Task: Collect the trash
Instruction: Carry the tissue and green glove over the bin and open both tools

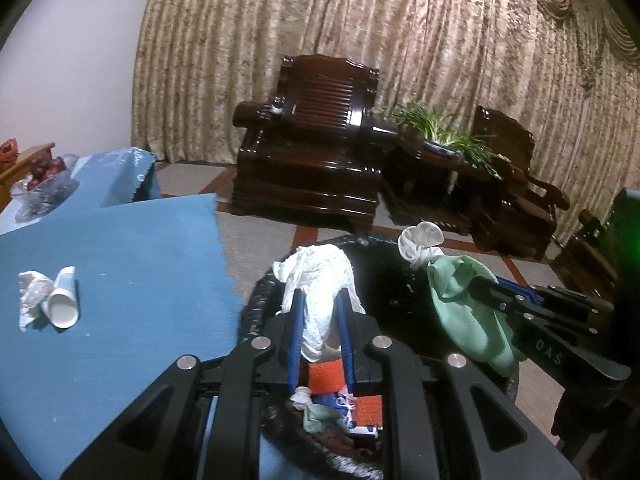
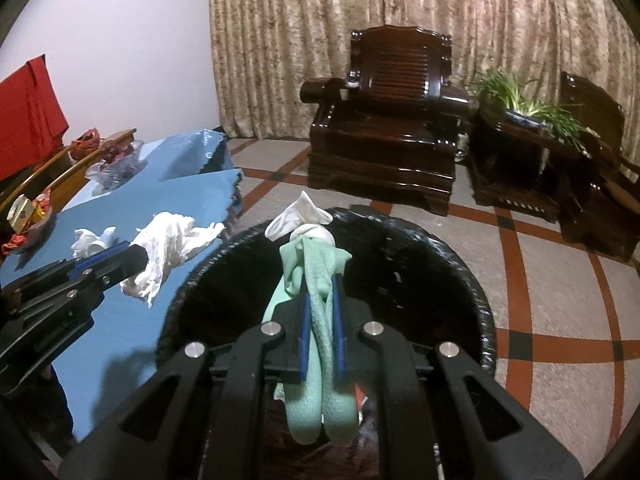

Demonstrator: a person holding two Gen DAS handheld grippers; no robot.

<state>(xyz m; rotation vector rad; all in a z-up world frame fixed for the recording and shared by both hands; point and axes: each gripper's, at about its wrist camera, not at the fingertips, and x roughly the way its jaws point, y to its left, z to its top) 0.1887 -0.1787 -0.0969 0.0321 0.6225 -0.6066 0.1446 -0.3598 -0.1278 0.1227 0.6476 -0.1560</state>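
My left gripper (image 1: 320, 300) is shut on a crumpled white tissue (image 1: 320, 280) and holds it over the near rim of a black-lined trash bin (image 1: 380, 272). My right gripper (image 2: 320, 288) is shut on a green cloth with a white knotted end (image 2: 316, 264), held over the same bin (image 2: 420, 264). Each gripper shows in the other view: the right one (image 1: 476, 284) with the green cloth (image 1: 464, 304), the left one (image 2: 138, 258) with the tissue (image 2: 168, 244). A white paper cup (image 1: 62, 300) and a crumpled tissue (image 1: 32, 296) lie on the blue table (image 1: 132, 264).
The bin holds orange, blue and green scraps (image 1: 340, 396). A bag of red fruit (image 1: 44, 180) sits at the table's far end. Dark wooden armchairs (image 1: 308, 152) and a side table with a plant (image 1: 440, 128) stand on the tiled floor before curtains.
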